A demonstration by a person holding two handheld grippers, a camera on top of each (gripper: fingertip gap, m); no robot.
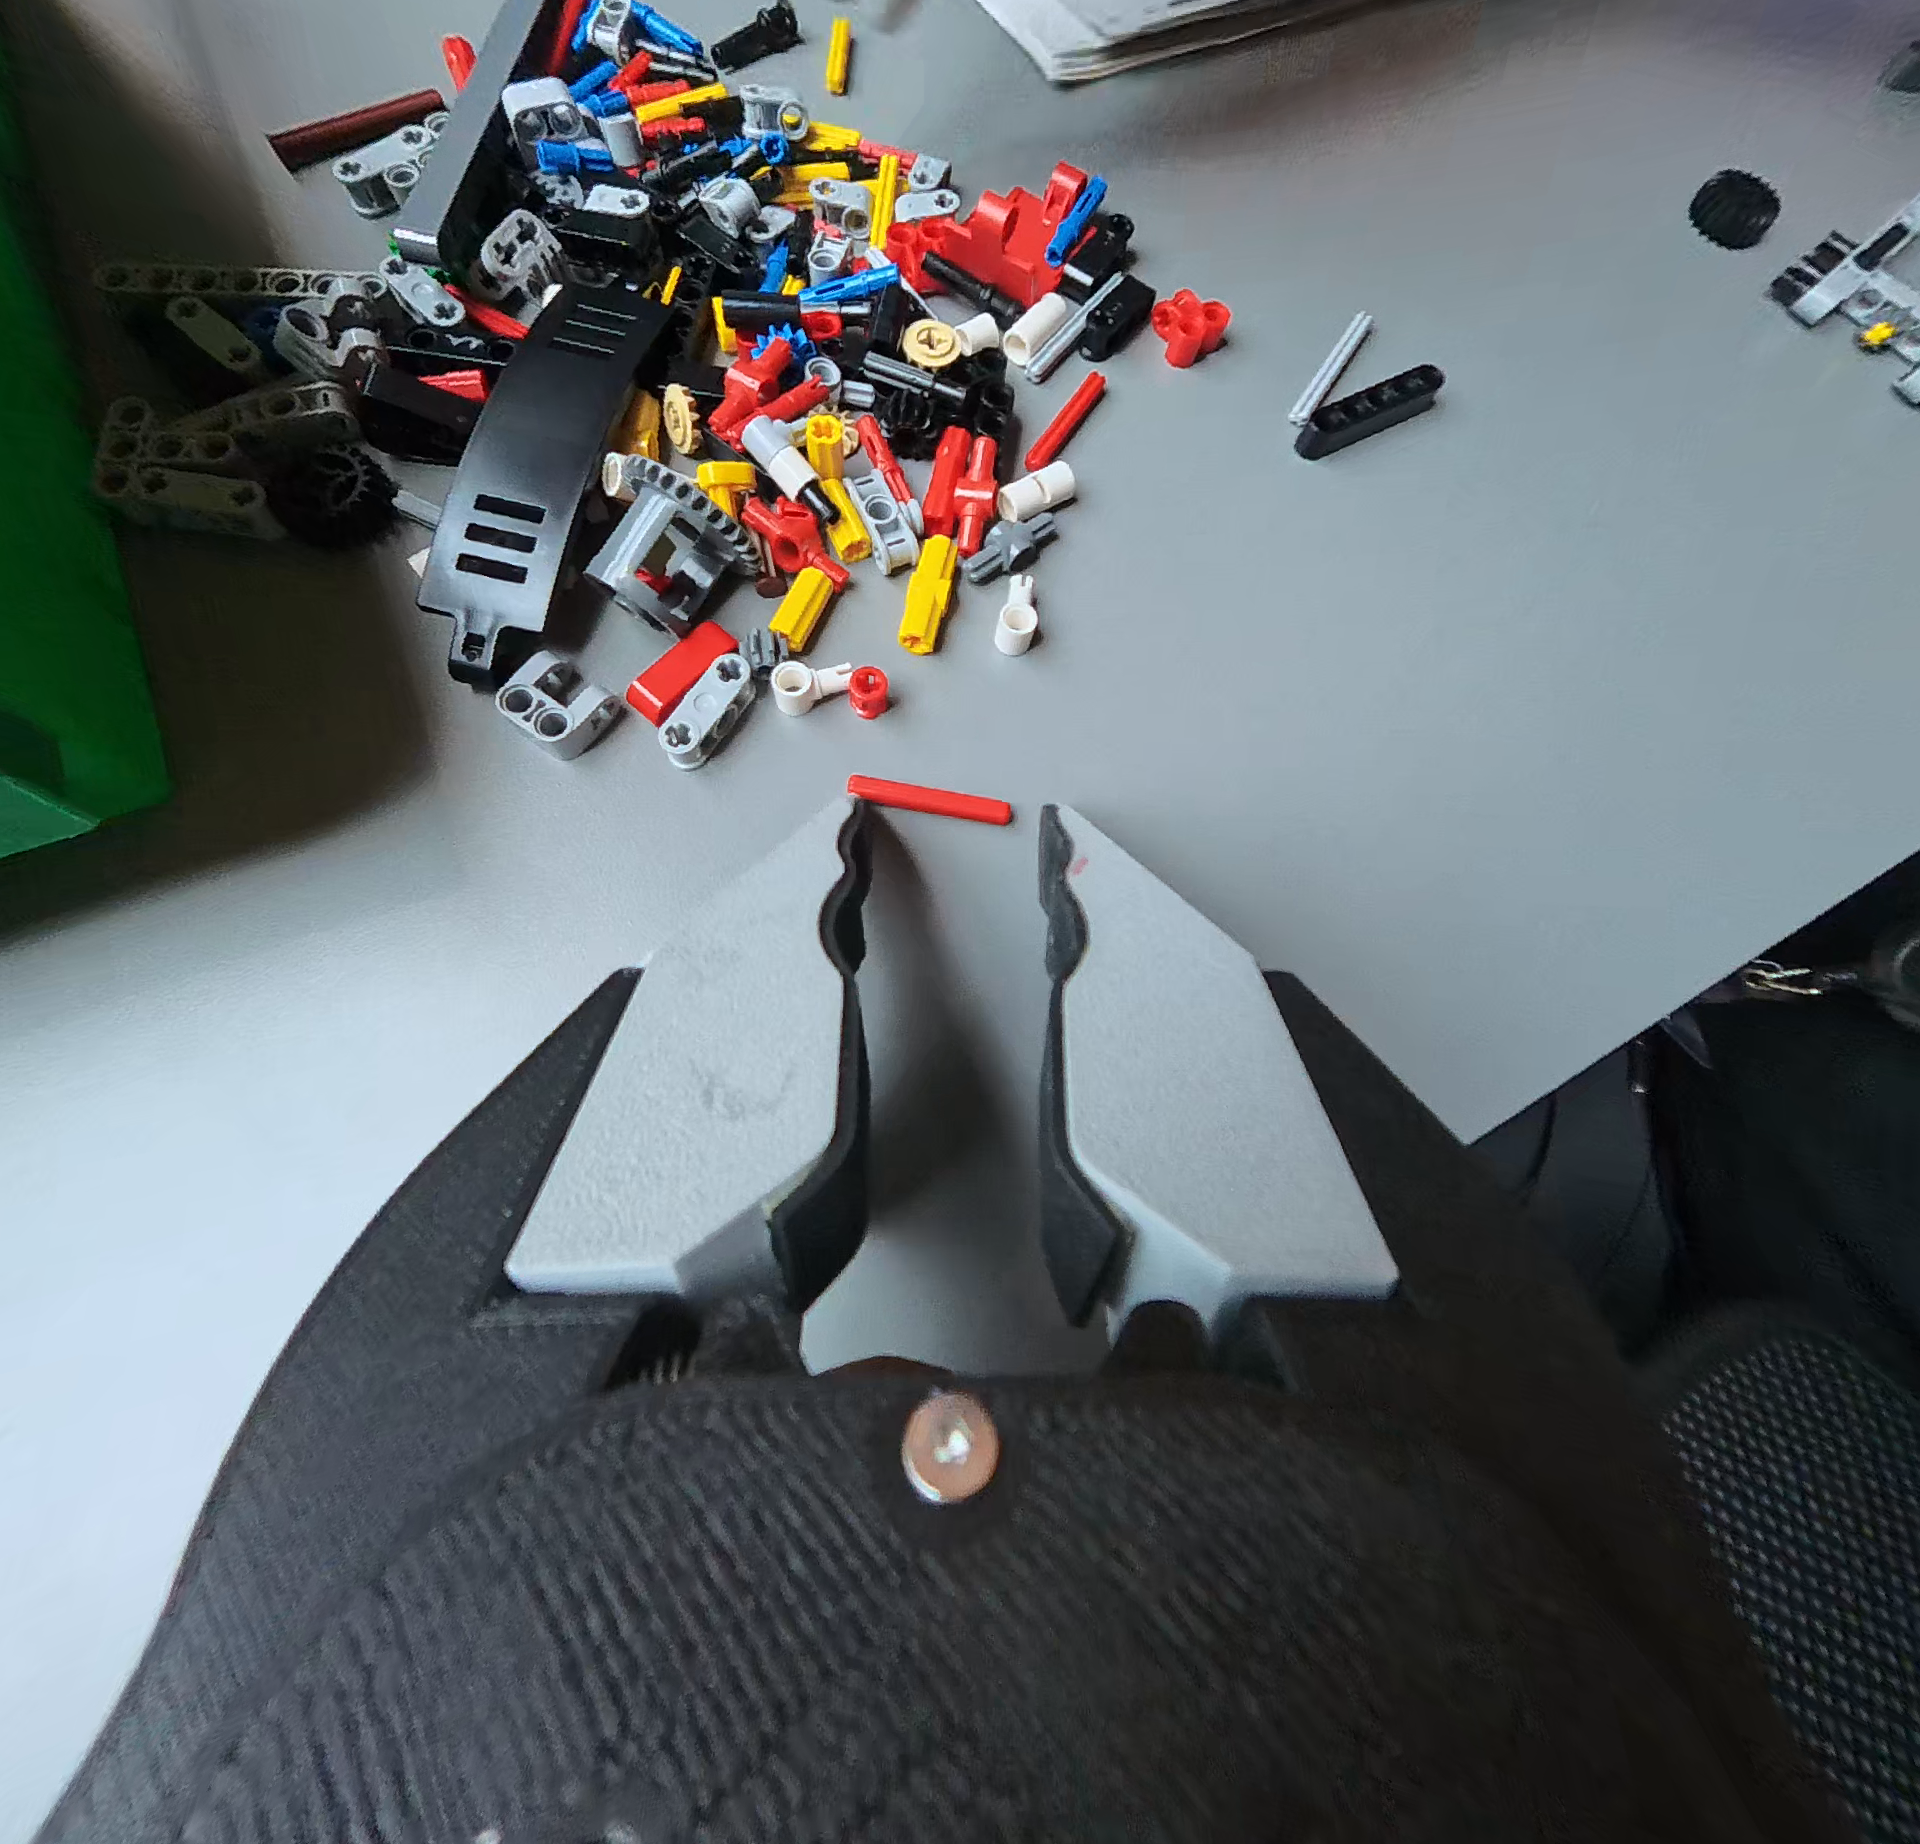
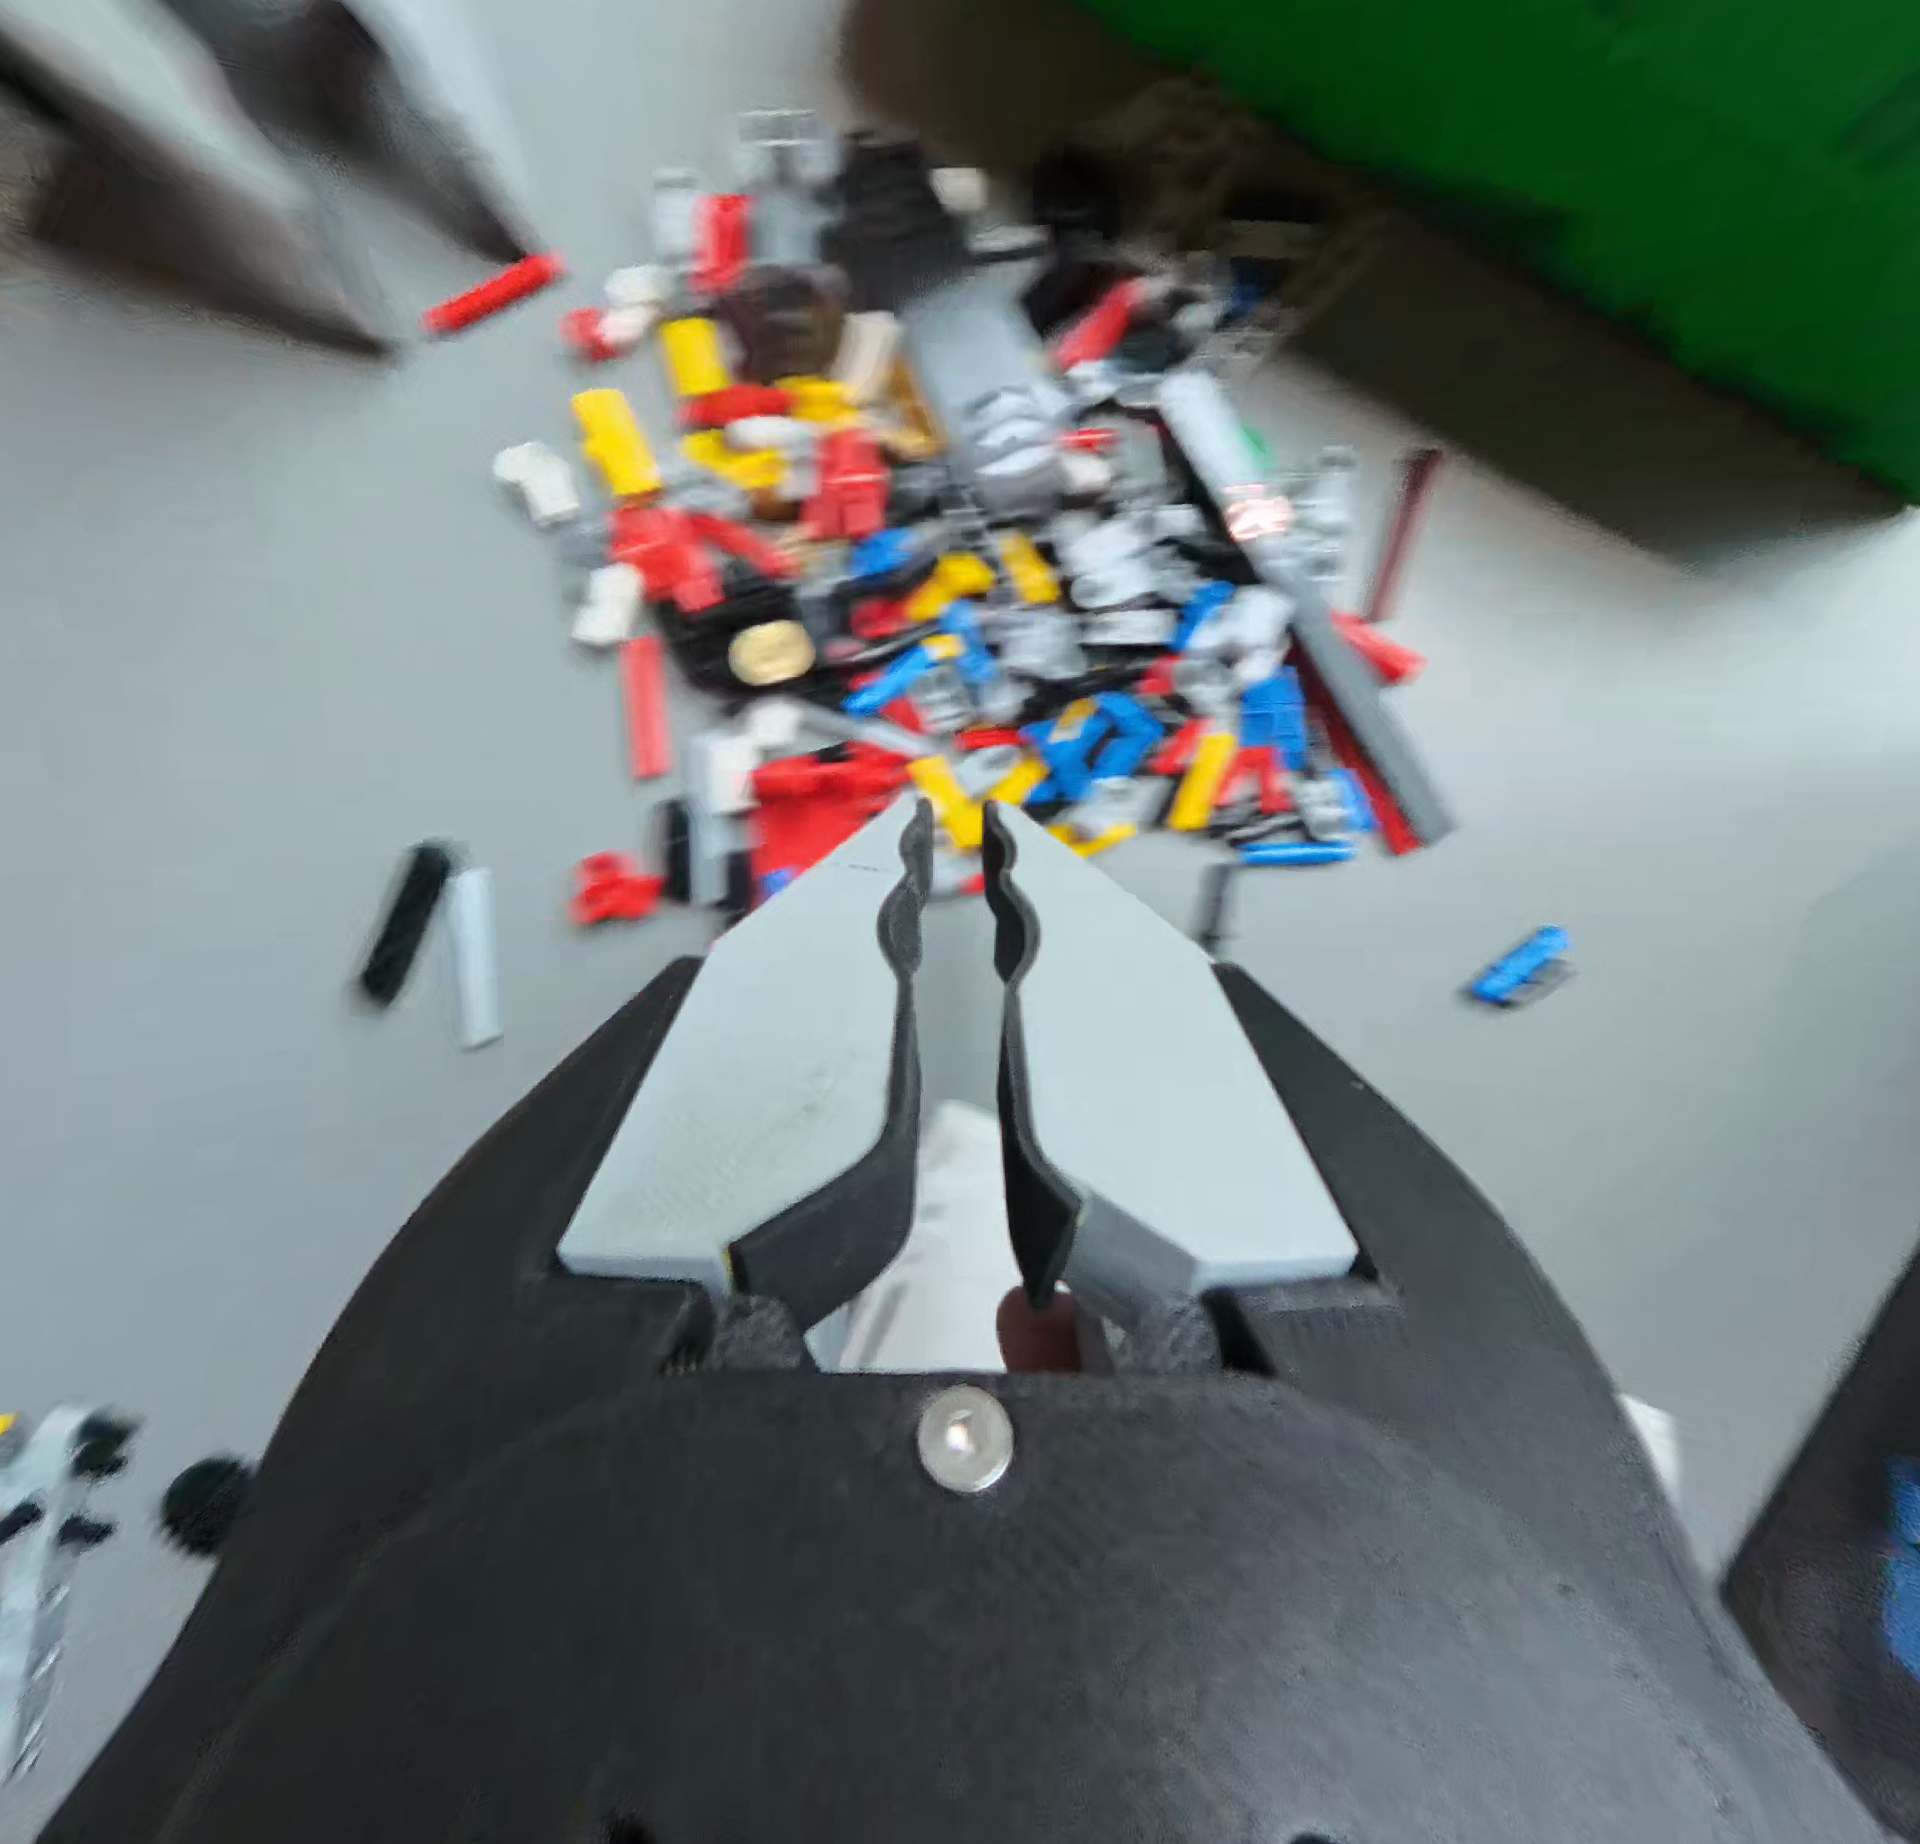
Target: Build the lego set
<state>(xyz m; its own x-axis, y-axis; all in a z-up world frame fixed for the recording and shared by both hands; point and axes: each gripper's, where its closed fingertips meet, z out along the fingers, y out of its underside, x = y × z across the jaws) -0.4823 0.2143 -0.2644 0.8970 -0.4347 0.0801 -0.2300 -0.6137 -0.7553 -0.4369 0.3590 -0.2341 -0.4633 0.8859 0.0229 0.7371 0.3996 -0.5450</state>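
Two grippers are held over a grey table beside the lego pile.

The left gripper, spread wide, is seen just behind a red axle. Only the blurred right wrist view shows the right gripper, narrowly parted and empty.

1. Your left gripper had grey fingers with black pads.
2. The axle before it was plain red.
3. Your parts pile mixed red, yellow, blue, black, grey.
4. The table was grey; the box, green.
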